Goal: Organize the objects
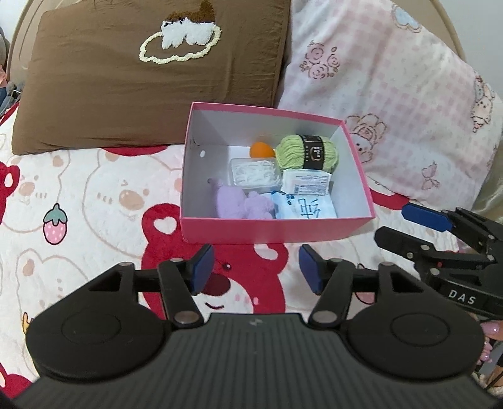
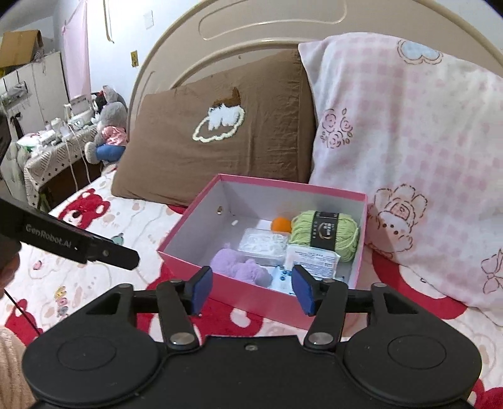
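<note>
A pink open box [image 1: 273,230] [image 2: 185,231] sits on the bed. Inside lie a green yarn skein [image 1: 306,152] [image 2: 327,234], an orange ball [image 1: 262,150] [image 2: 280,225], a clear case of white bits [image 1: 253,174] [image 2: 262,248], a white packet [image 1: 306,182] [image 2: 311,259], a purple fluffy item [image 1: 242,206] [image 2: 239,267] and a blue-white pouch [image 1: 303,209] [image 2: 284,280]. My left gripper [image 1: 255,270] is open and empty, just short of the box's near wall. My right gripper [image 2: 251,288] is open and empty at the box's near edge; it also shows in the left wrist view [image 1: 405,225].
A brown pillow [image 1: 151,75] [image 2: 220,138] and a pink patterned pillow [image 1: 393,94] [image 2: 408,157] lean on the headboard [image 2: 251,28] behind the box. The bedspread [image 1: 78,204] has red bear prints. A bedside table [image 2: 53,148] with clutter and a plush toy [image 2: 108,126] stands far left.
</note>
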